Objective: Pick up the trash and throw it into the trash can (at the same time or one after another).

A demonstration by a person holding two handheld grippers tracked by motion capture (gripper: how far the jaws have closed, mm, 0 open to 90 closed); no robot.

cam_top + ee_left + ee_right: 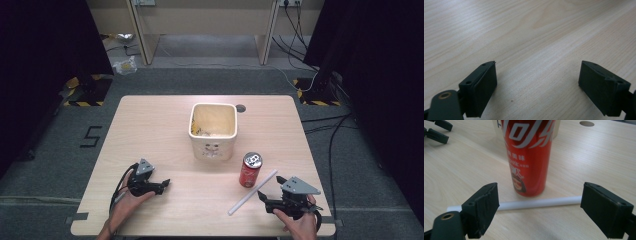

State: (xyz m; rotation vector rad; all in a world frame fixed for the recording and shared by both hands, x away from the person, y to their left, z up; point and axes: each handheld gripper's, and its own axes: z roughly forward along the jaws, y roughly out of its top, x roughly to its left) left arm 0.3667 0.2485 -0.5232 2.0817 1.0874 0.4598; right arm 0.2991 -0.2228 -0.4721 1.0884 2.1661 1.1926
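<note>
A red drink can (250,170) (529,157) stands upright on the wooden table (150,130), in front of a cream square bin (213,131). A white straw (252,192) (536,203) lies flat just near the can's base. My right gripper (270,189) (539,207) is open at the table's near right, its jaws pointing at the straw and the can, touching neither. My left gripper (165,184) (537,87) is open at the near left, low over bare wood, nothing between its jaws.
A round cable hole (240,107) (586,123) sits behind the bin. The bin holds some scraps. The left gripper's jaws (436,131) show far off in the right gripper view. Desk legs and cables lie on the floor beyond the table.
</note>
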